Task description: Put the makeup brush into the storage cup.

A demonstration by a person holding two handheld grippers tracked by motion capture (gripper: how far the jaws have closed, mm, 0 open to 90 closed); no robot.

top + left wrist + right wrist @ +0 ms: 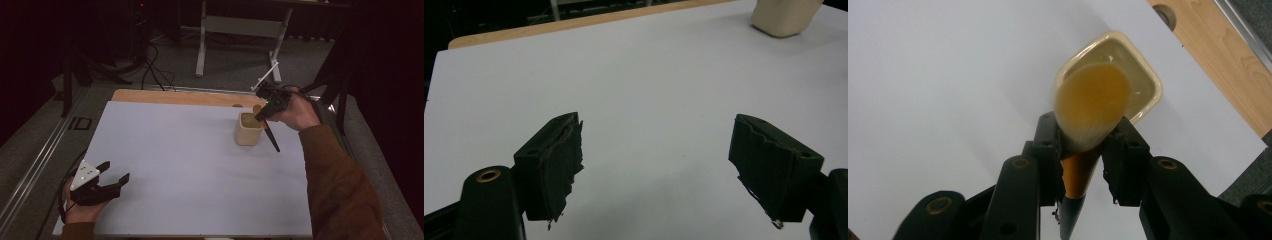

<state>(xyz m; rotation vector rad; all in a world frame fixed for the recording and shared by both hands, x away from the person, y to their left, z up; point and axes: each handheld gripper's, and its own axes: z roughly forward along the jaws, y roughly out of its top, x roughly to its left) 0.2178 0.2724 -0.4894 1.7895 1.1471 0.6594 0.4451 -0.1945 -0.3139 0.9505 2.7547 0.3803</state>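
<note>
Black two-jaw left gripper (114,176) bearing a grey triangular plate; black right gripper (259,116); rust-brown sleeve (334,185).

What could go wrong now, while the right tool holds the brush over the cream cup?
The right tool grips the brush near its bristle head, with the long handle hanging free, so it may pivot or slip. The cup stands free on the white sheet, so a push from the brush could tip or shift it. The left tool is open and far away, unable to steady it.
</note>
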